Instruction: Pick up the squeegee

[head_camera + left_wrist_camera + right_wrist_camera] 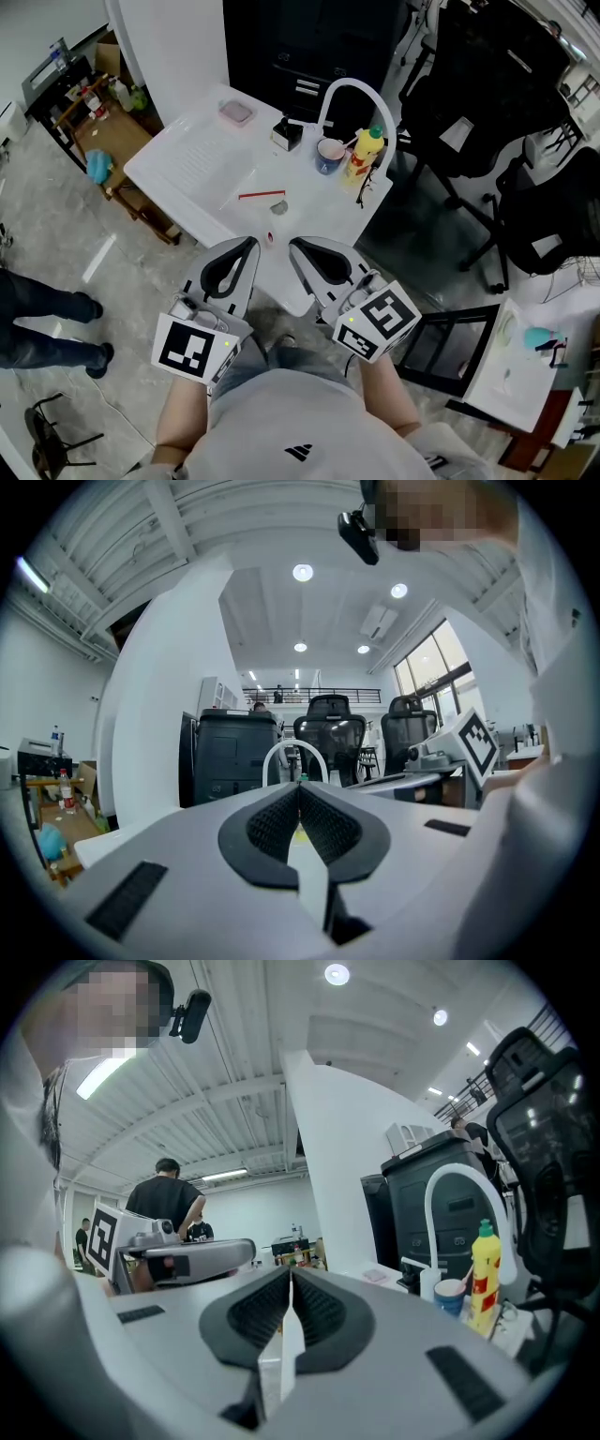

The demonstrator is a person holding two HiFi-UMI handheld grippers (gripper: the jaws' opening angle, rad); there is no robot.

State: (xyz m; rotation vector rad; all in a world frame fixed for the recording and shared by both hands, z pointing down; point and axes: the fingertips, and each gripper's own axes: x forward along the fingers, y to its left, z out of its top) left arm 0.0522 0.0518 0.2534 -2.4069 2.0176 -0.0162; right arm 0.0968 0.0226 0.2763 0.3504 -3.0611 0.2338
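A thin red bar [261, 195], which looks like the squeegee, lies flat on the white table [202, 164] near its middle, with a small grey piece [278, 205] beside it. Both grippers are held level over the table's near edge, short of the bar and touching nothing. My left gripper [251, 243] is shut, its ribbed pads [281, 819] meeting with nothing between them. My right gripper [293, 245] is also shut and empty, its pads [309, 1312] closed together. Each gripper shows in the other's view: the right gripper [450, 757] and the left gripper [183, 1260].
At the table's far side stand a white arch [352, 94], a yellow bottle [365, 153], a blue cup [329, 156], a small black box [287, 134] and a pink dish [236, 113]. Black office chairs [506, 141] stand on the right. A person's legs [47, 328] are at left.
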